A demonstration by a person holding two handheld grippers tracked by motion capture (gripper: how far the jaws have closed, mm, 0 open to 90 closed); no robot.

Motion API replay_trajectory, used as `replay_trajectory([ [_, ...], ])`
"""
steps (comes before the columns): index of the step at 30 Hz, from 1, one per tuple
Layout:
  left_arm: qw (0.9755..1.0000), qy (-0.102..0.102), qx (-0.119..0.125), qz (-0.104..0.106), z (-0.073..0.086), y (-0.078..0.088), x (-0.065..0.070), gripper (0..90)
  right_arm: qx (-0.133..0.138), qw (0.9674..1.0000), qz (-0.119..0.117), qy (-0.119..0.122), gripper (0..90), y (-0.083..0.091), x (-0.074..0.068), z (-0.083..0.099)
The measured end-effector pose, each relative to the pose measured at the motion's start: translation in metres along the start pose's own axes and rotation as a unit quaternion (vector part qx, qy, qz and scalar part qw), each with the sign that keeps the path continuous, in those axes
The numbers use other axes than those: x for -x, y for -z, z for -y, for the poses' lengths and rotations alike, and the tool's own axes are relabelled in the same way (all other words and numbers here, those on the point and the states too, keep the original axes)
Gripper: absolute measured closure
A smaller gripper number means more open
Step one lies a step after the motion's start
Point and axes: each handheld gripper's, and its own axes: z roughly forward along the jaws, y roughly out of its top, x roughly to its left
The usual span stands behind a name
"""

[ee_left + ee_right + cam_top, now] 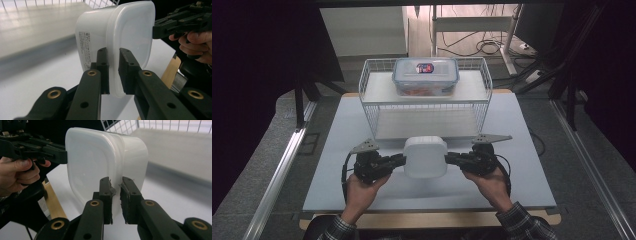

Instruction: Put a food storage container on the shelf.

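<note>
A white, rounded-square plastic container (425, 156) with its lid on is held between my two grippers over the front of the table. My left gripper (402, 159) is shut on the lid rim at its left side, and my right gripper (449, 159) is shut on the rim at its right side. The left gripper view has the black jaws (113, 72) clamping the rim of the container (125, 32), whose label faces left. In the right gripper view the jaws (115, 195) pinch the opposite rim of the container (95, 162).
A white wire rack (367, 90) stands at the back of the white table (512, 165). A clear box with a blue-edged lid (425, 75) sits on the rack's top shelf. The lower shelf opening faces me. Metal rails run along the floor on both sides.
</note>
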Motion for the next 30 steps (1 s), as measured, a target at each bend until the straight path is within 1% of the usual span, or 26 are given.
replay_trajectory([
  [1, 1.0000, 0.000, 0.000, 0.000, 0.000, 0.000, 0.000, 79.8, 0.000, 1.0000, 0.000, 0.000, 79.3, 0.000, 0.000, 0.000],
  [2, 1.0000, -0.005, 0.005, 0.000, -0.006, 0.002, 0.000, 79.8, 0.006, 1.0000, 0.002, 0.005, 79.3, 0.002, -0.001, -0.007],
  [4, 0.9999, -0.008, 0.011, -0.001, -0.013, 0.003, 0.000, 79.8, 0.012, 0.9998, 0.003, 0.012, 79.3, 0.003, -0.001, -0.014],
  [5, 0.9999, -0.008, 0.011, -0.001, -0.013, 0.003, 0.000, 79.8, 0.015, 0.9998, 0.004, 0.012, 79.3, 0.004, -0.001, -0.018],
  [6, 0.9998, -0.011, 0.015, -0.001, -0.019, 0.004, 0.000, 79.8, 0.017, 0.9997, 0.004, 0.016, 79.3, 0.005, -0.001, -0.021],
  [7, 0.9998, -0.011, 0.015, -0.001, -0.019, 0.004, 0.000, 79.8, 0.017, 0.9997, 0.004, 0.016, 79.3, 0.005, -0.001, -0.021],
  [8, 0.9997, -0.015, 0.019, -0.001, -0.026, 0.005, 0.000, 79.8, 0.021, 0.9996, 0.005, 0.019, 79.2, 0.007, 0.000, -0.027],
  [11, 0.9994, -0.021, 0.027, -0.002, -0.038, 0.008, 0.002, 79.8, 0.029, 0.9993, 0.006, 0.022, 79.2, 0.011, 0.000, -0.038],
  [12, 0.9994, -0.021, 0.027, -0.002, -0.038, 0.008, 0.002, 79.8, 0.029, 0.9993, 0.006, 0.022, 79.2, 0.011, 0.000, -0.038],
  [13, 0.9993, -0.024, 0.029, -0.005, -0.041, 0.008, 0.003, 79.8, 0.033, 0.9991, 0.007, 0.026, 79.1, 0.013, 0.001, -0.045],
  [14, 0.9990, -0.030, 0.032, -0.007, -0.049, 0.009, 0.004, 79.8, 0.035, 0.9989, 0.009, 0.030, 79.0, 0.014, 0.001, -0.049],
  [17, 0.9986, -0.037, 0.036, -0.009, -0.062, 0.010, 0.005, 79.9, 0.043, 0.9982, 0.013, 0.038, 79.0, 0.018, 0.001, -0.060],
  [18, 0.9985, -0.039, 0.037, -0.010, -0.067, 0.010, 0.006, 79.8, 0.045, 0.9981, 0.014, 0.039, 78.9, 0.020, 0.001, -0.064],
  [19, 0.9985, -0.039, 0.037, -0.010, -0.067, 0.010, 0.006, 79.8, 0.045, 0.9981, 0.014, 0.039, 78.9, 0.020, 0.001, -0.064],
  [20, 0.9983, -0.043, 0.037, -0.012, -0.076, 0.010, 0.006, 79.8, 0.049, 0.9978, 0.017, 0.042, 78.9, 0.023, 0.002, -0.072],
  [21, 0.9983, -0.043, 0.037, -0.012, -0.076, 0.010, 0.006, 79.8, 0.049, 0.9978, 0.017, 0.042, 78.9, 0.023, 0.002, -0.072],
  [22, 0.9982, -0.045, 0.037, -0.013, -0.080, 0.010, 0.006, 79.8, 0.054, 0.9975, 0.019, 0.041, 78.8, 0.024, 0.004, -0.079],
  [23, 0.9980, -0.049, 0.038, -0.015, -0.090, 0.010, 0.007, 79.8, 0.056, 0.9973, 0.019, 0.043, 78.7, 0.025, 0.005, -0.083],
  [24, 0.9980, -0.049, 0.038, -0.015, -0.090, 0.010, 0.007, 79.8, 0.059, 0.9972, 0.019, 0.041, 78.7, 0.027, 0.006, -0.086],
  [25, 0.9978, -0.052, 0.039, -0.014, -0.095, 0.011, 0.007, 79.8, 0.059, 0.9972, 0.019, 0.041, 78.7, 0.027, 0.006, -0.086],
  [26, 0.9976, -0.055, 0.040, -0.015, -0.101, 0.012, 0.008, 79.8, 0.065, 0.9969, 0.018, 0.040, 78.6, 0.029, 0.007, -0.095],
  [27, 0.9974, -0.058, 0.040, -0.016, -0.106, 0.013, 0.008, 79.8, 0.069, 0.9965, 0.019, 0.043, 78.5, 0.030, 0.007, -0.099],
  [28, 0.9971, -0.062, 0.040, -0.017, -0.116, 0.016, 0.009, 79.8, 0.071, 0.9963, 0.019, 0.044, 78.5, 0.032, 0.007, -0.104],
  [29, 0.9971, -0.062, 0.040, -0.017, -0.116, 0.016, 0.009, 79.9, 0.073, 0.9961, 0.020, 0.045, 78.5, 0.033, 0.007, -0.109],
  [30, 0.9969, -0.066, 0.040, -0.016, -0.126, 0.018, 0.009, 79.9, 0.076, 0.9958, 0.021, 0.048, 78.4, 0.034, 0.006, -0.114],
])
